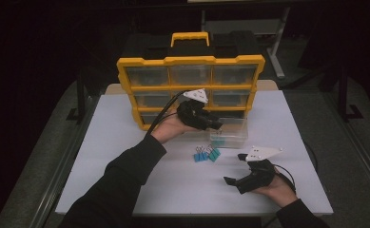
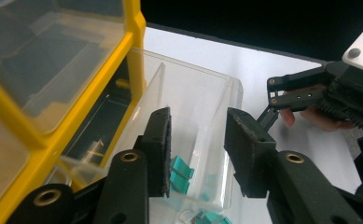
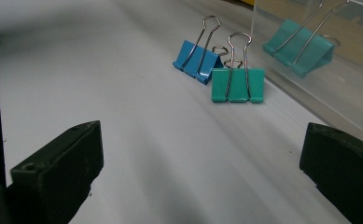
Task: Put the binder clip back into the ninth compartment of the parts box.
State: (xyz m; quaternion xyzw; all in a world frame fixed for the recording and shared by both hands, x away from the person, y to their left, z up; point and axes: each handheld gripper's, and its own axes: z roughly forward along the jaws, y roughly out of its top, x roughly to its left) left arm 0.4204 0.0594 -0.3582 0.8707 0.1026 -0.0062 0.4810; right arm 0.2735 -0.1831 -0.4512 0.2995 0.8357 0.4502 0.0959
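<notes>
A yellow organizer (image 1: 190, 61) with clear drawers stands upright at the back of the white table (image 1: 125, 142). One clear drawer (image 1: 230, 135) sits on the table in front of it, with teal binder clips (image 2: 181, 170) inside. My left gripper (image 1: 216, 124) is open, its jaws spread over the drawer's near end (image 2: 193, 107). A blue binder clip (image 3: 198, 58) and a teal binder clip (image 3: 238, 84) stand on the table beside the drawer. My right gripper (image 1: 235, 168) is open and empty, low over the table, facing those clips from a short way off.
The organizer has an empty slot (image 2: 95, 135) at its lower row, just left of the drawer. A black case with a yellow handle (image 1: 190, 39) lies behind it. Bare tabletop stretches to the left and front; dark floor surrounds the table.
</notes>
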